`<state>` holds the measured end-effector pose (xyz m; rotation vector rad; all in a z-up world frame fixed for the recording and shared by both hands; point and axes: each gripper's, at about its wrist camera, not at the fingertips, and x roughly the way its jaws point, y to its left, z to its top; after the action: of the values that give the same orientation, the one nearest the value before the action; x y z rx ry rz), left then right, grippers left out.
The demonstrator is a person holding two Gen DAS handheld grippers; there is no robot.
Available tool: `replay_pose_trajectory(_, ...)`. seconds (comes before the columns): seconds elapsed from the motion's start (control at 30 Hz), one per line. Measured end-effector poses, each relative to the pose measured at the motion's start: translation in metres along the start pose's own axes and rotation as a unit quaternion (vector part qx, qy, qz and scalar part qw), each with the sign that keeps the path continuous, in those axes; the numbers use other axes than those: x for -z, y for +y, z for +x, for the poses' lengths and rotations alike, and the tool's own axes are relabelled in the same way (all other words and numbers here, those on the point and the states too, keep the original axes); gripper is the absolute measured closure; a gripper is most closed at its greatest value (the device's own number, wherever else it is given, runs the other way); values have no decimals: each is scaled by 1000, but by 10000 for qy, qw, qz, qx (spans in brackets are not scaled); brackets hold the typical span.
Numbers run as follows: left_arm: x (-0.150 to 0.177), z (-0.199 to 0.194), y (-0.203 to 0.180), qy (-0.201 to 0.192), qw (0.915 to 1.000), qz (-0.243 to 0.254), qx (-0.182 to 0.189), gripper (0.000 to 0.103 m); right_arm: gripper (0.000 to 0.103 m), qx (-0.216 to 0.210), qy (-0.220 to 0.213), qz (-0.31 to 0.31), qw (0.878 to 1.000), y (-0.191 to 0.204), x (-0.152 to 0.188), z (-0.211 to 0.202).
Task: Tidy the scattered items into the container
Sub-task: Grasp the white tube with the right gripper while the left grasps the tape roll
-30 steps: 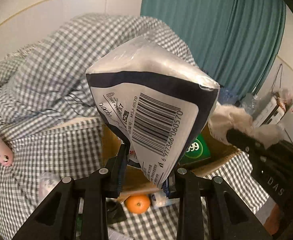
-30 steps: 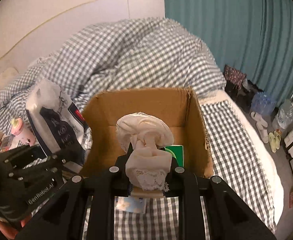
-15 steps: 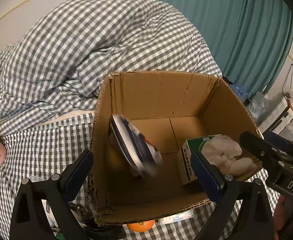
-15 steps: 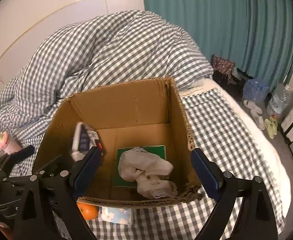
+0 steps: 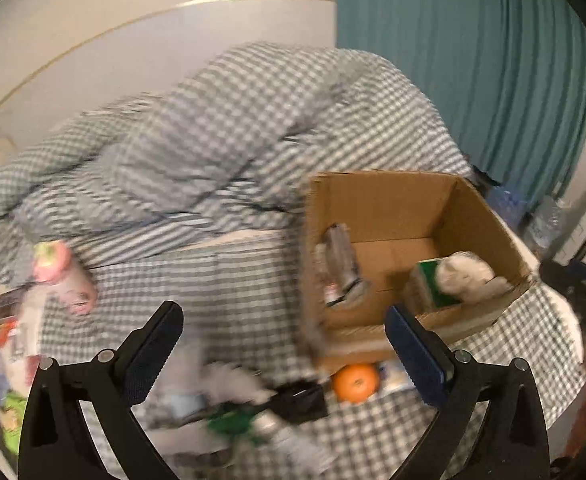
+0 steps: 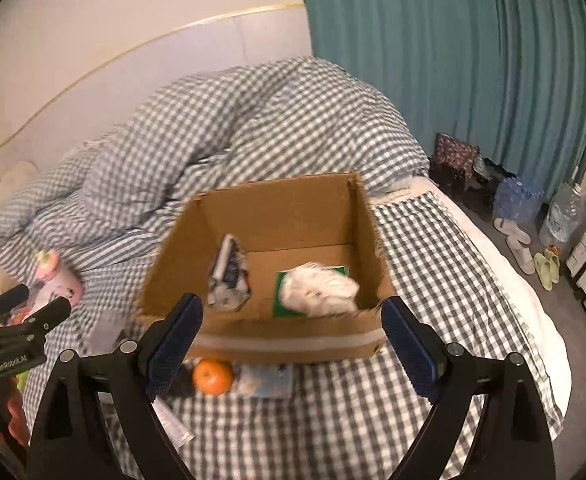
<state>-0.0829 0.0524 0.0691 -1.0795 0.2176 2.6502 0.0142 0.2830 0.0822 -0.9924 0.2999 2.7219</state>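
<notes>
left gripper (image 5: 285, 352): jaws flung wide and opening yet, nothing between the pads, hanging over the bed's clutter left of the box
right gripper (image 6: 291, 338): jaws spread wide, empty, lined up on the box's near wall
cardboard box (image 6: 289, 344): open top, sitting on the checked bedsheet (image 6: 433, 264), a pale tape strip along its near wall
pouch (image 6: 229, 276): dark blue and white packet, inside the box, standing on edge against the left wall
white cloth (image 6: 319, 288): crumpled, inside the box at the right, lying on top of a green carton (image 6: 279, 298)
orange (image 6: 213, 376): outside the box, on the sheet just in front of its near wall
tissue pack (image 6: 269, 380): just right of the orange, also outside
pink bottle (image 6: 59, 278): lying on the bed well left of the box
left-view clutter: blurred packets and something green near the left gripper, can't tell what
duvet (image 6: 233, 140): checked, heaped behind the box
</notes>
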Motion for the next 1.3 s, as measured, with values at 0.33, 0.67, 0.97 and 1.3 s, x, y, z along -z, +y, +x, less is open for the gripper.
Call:
replay_pose_trajectory(0.33, 99, -13, 70, 301, 9976, -312, -545, 0, 12, -524, 454, -916, 9934, 77, 87, 3)
replay_pose_trajectory(0.67, 181, 40, 104, 1042, 9932, -415, -295, 0, 12, -955, 1253, -1491, 9762, 142, 152, 58)
replay_pose_trajectory(0.97, 183, 83, 127, 1231, 9834, -1310, 262, 0, 12, -982, 1692, -1565, 9681, 157, 171, 107)
replay_pose_trajectory(1.3, 172, 119, 129, 1381, 9802, -1395, 274, 0, 12, -844, 1899, -1916, 9592, 176, 181, 148)
